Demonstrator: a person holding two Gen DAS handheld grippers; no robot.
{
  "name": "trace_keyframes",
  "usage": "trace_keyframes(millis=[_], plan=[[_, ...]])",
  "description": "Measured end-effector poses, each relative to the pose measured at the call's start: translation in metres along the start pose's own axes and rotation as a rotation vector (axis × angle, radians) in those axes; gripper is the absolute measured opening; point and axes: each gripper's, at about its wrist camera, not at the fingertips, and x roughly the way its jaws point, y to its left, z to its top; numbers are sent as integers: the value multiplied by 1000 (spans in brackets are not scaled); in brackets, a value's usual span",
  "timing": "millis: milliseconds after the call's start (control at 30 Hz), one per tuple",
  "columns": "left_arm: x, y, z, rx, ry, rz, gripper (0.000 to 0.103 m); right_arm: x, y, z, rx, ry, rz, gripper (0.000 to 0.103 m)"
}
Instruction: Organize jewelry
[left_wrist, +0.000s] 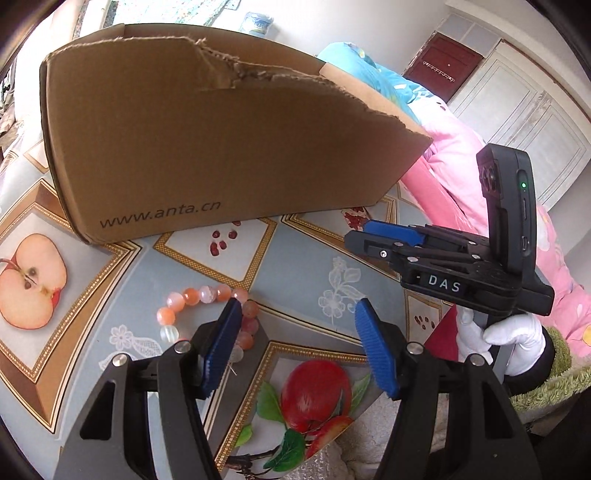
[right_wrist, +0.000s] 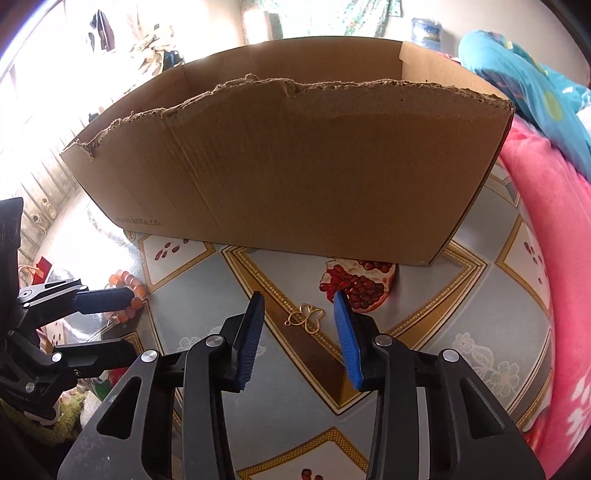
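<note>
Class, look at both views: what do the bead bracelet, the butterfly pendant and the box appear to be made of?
Bead bracelet: glossy, translucent orange and clear beads, probably glass or polished stone.
Butterfly pendant: thin gold-coloured outline with a sheen, likely metal.
Box: matte brown corrugated cardboard; the torn top edge is frayed and fibrous.

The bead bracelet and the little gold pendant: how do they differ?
The bracelet is a chunky ring of orange, pink and clear beads; the pendant is thin gold wire shaped like a butterfly. The bracelet lies by the left gripper, the pendant between the right gripper's open fingers. Both rest on the tablecloth.
</note>
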Motion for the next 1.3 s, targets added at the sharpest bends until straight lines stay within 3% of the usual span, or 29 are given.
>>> trace_keyframes(millis=[300, 700, 867, 1300], plan=[[-1, 4, -1, -6, -3, -13, 62, 3, 4, 2, -49, 35, -9, 4], [-4, 8, -2, 4, -3, -23, 62, -14, 9, -22, 97, 89, 47, 3], [-3, 5, -1, 13, 4, -19, 62, -38, -9, -30, 173, 45, 58, 5], [1, 1, -1, 9, 4, -3, 62, -42, 12, -48, 44, 90, 14, 4]])
